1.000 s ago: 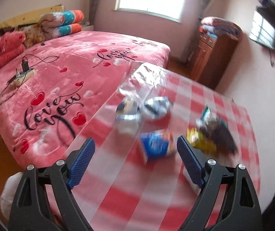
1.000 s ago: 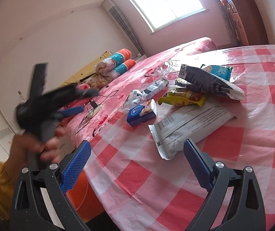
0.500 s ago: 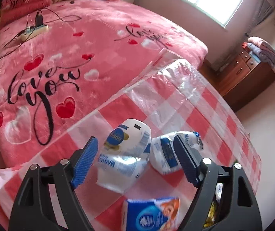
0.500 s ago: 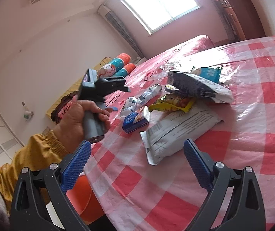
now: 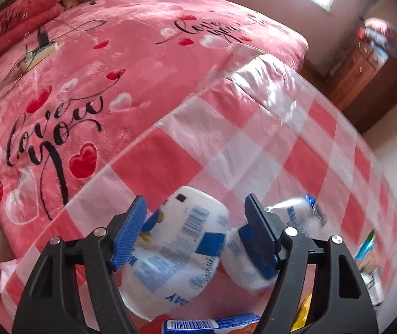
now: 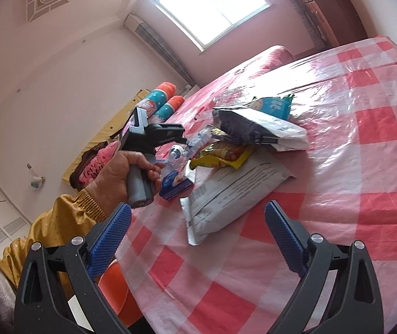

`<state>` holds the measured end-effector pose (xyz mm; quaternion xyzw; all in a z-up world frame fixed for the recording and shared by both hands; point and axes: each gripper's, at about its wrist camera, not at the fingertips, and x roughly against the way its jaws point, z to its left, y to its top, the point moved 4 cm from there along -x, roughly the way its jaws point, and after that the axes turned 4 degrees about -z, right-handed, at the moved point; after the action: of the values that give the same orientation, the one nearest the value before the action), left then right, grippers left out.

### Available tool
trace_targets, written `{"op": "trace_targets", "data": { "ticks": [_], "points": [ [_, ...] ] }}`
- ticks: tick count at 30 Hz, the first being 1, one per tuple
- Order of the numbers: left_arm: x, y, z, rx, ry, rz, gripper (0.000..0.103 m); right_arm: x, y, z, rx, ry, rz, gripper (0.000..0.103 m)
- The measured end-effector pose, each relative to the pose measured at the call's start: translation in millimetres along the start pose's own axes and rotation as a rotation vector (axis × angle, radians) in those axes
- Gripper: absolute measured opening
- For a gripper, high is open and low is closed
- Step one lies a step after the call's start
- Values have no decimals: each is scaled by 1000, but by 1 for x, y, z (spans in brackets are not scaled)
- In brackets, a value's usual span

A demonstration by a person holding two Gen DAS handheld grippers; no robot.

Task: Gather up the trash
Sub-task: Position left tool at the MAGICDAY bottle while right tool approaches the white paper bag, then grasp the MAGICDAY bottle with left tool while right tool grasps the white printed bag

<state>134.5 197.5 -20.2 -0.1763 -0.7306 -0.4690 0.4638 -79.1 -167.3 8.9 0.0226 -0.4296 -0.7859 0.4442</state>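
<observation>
Our left gripper (image 5: 195, 222) points steeply down over the desk (image 5: 268, 144) with its red-and-white checked plastic cover; its jaws are closing around a crumpled white plastic bottle with a blue label (image 5: 181, 245), the pads not yet pressing it; a second crushed bottle (image 5: 295, 222) lies just beside; our right gripper (image 6: 198, 239) hangs wide and empty near a flat grey mailer bag (image 6: 234, 192).

Bright window (image 6: 212, 5) daylight; tablecloth (image 6: 365, 89) glare, fisheye-warped, blurred edges.
</observation>
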Motion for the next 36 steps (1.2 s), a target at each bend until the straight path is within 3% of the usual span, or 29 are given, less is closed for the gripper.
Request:
{"op": "trace_targets", "data": {
  "ticks": [6,13,16,20,23,29,36],
  "points": [
    [9,-29,-36,-215,-24,12,73,4,4,-6,5,-35,-12,96],
    [29,-68,-74,-375,-107,35,72,8,6,-13,-11,-57,-12,96],
    [38,-75,-79,-392,-147,38,71,7,5,-16,-18,-70,-5,96],
    [62,-66,-83,-427,-153,-47,71,4,4,-15,-20,-75,9,96],
    [72,-54,-89,-415,-198,-65,71,1,5,-16,-18,-83,29,96],
    [60,-39,-109,-403,-280,-10,71,6,21,-22,14,-142,48,96],
    [33,-37,-129,-454,-279,56,71,-8,43,-44,19,-227,133,96]
  ]
}}
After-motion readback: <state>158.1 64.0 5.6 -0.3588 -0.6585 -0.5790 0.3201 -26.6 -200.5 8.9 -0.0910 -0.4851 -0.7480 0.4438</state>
